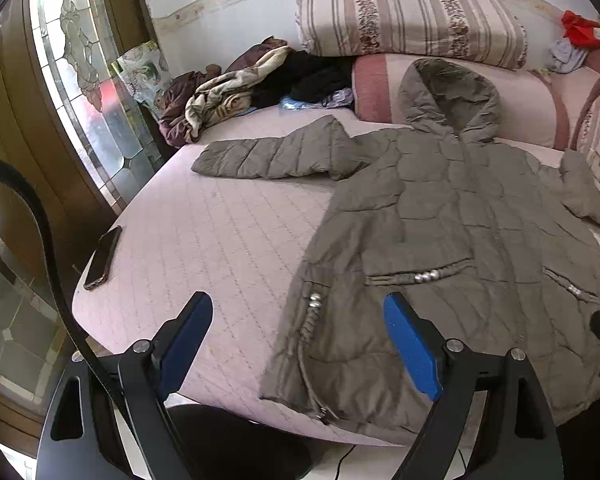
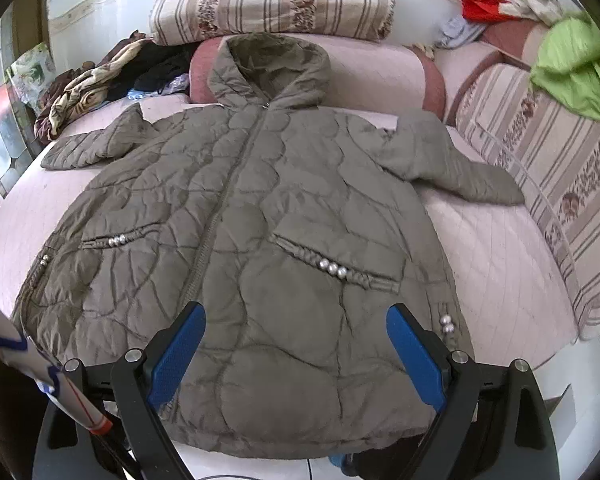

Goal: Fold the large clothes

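An olive quilted hooded jacket (image 1: 452,220) lies flat, front up and zipped, on a pink quilted bed (image 1: 220,240). Its sleeves spread to both sides and its hood points to the pillows. My left gripper (image 1: 300,320) is open and empty, held above the jacket's lower left hem corner. In the right wrist view the jacket (image 2: 252,208) fills the middle. My right gripper (image 2: 296,328) is open and empty above the lower right hem, near the pocket with silver beads (image 2: 332,268).
A dark phone (image 1: 104,258) lies at the bed's left edge. A heap of clothes (image 1: 260,80) sits at the back left. Striped pillows (image 1: 412,16) line the head, and a striped cushion (image 2: 548,184) with a green cloth (image 2: 580,76) borders the right.
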Action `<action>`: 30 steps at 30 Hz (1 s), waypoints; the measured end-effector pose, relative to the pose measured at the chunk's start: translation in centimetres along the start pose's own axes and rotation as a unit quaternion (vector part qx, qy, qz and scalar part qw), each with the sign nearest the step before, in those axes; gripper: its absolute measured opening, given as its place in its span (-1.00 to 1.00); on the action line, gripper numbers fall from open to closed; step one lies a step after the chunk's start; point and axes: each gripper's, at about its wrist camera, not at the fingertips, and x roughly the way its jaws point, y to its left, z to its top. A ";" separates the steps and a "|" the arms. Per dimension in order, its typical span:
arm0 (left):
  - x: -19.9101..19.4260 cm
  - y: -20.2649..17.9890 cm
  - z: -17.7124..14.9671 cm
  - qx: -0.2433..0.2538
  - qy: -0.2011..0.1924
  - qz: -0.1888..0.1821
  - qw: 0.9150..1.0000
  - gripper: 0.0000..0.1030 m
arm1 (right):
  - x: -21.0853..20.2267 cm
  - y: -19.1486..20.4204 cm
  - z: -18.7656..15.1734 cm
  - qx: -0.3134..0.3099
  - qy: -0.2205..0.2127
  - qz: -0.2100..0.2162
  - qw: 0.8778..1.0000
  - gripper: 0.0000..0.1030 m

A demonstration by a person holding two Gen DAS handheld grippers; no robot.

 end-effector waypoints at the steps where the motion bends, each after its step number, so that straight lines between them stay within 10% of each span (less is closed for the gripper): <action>1: 0.3 0.3 0.2 -0.002 0.000 0.001 1.000 0.68 | -0.1 0.3 0.3 -0.003 -0.002 0.000 1.000 0.84; 30: 15.6 16.6 10.1 -0.142 0.052 0.079 0.985 0.68 | 3.7 7.7 5.5 -0.054 0.023 0.046 0.997 0.83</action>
